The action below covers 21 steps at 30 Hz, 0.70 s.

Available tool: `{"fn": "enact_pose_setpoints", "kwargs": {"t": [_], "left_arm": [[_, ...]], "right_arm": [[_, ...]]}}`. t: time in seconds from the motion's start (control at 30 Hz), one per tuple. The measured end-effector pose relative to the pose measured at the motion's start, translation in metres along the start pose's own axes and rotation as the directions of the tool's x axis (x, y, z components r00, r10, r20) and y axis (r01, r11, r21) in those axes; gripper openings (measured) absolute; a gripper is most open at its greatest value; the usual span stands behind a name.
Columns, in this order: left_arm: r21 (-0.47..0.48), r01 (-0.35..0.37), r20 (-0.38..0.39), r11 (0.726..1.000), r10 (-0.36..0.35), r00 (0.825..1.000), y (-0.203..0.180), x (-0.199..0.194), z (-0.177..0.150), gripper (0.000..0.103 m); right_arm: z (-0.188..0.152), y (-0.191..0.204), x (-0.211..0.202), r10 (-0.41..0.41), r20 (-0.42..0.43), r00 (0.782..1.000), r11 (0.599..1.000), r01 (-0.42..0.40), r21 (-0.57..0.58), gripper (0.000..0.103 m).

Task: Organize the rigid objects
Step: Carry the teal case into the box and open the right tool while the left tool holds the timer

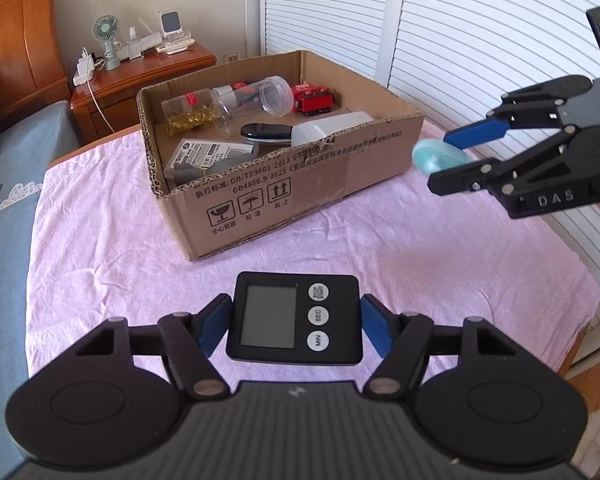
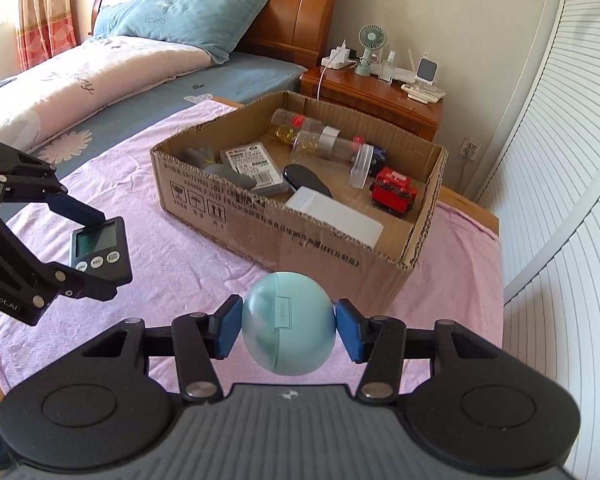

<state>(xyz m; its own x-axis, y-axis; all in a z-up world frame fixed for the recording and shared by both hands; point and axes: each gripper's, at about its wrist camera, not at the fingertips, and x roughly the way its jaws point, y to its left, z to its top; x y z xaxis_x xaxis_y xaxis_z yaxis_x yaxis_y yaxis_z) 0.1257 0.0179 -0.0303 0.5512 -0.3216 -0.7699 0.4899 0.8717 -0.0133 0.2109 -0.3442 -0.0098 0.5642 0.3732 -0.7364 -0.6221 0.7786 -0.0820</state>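
The left gripper [image 1: 294, 322] clamps a digital timer [image 1: 294, 318] by its 2 flat sides, above the pink cloth [image 1: 120, 240]. The right gripper [image 2: 288, 326] pinches a smooth, likely slippery blue egg-shaped case [image 2: 288, 324] near the cardboard box [image 2: 300, 236].

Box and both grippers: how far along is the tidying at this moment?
Done: the box already holds tubes, a red toy, a packet and more. In hand: the left gripper clamps the timer, the right gripper the blue case, both short of the box. Left: dropping both in. No other loose items show on the pink cloth.
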Motion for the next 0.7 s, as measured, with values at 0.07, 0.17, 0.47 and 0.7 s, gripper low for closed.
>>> {"fn": "enact_pose_setpoints", "kwargs": {"t": [0.07, 0.17, 0.47, 0.7], "left_arm": [[0.005, 0.002, 0.012, 1.0, -0.002, 1.0, 0.001, -0.006, 0.001, 0.069], [-0.002, 0.0, 0.033, 1.0, 0.0, 0.999, 0.002, -0.013, 0.002, 0.069], [-0.013, -0.014, 0.047, 1.0, 0.015, 0.999, 0.006, -0.019, -0.003, 0.069], [-0.004, -0.028, 0.044, 1.0, 0.028, 0.999, 0.009, -0.019, 0.001, 0.069]], "right_arm": [[0.01, -0.003, -0.004, -0.02, 0.024, 1.0, 1.0, 0.02, -0.009, 0.056], [0.029, -0.013, -0.001, -0.034, 0.049, 0.998, 0.999, 0.034, 0.004, 0.056], [0.08, -0.05, 0.063, -0.094, 0.003, 0.996, 0.991, 0.093, 0.098, 0.056], [0.091, -0.065, 0.109, -0.109, -0.067, 0.992, 0.981, 0.119, 0.156, 0.056]]}}
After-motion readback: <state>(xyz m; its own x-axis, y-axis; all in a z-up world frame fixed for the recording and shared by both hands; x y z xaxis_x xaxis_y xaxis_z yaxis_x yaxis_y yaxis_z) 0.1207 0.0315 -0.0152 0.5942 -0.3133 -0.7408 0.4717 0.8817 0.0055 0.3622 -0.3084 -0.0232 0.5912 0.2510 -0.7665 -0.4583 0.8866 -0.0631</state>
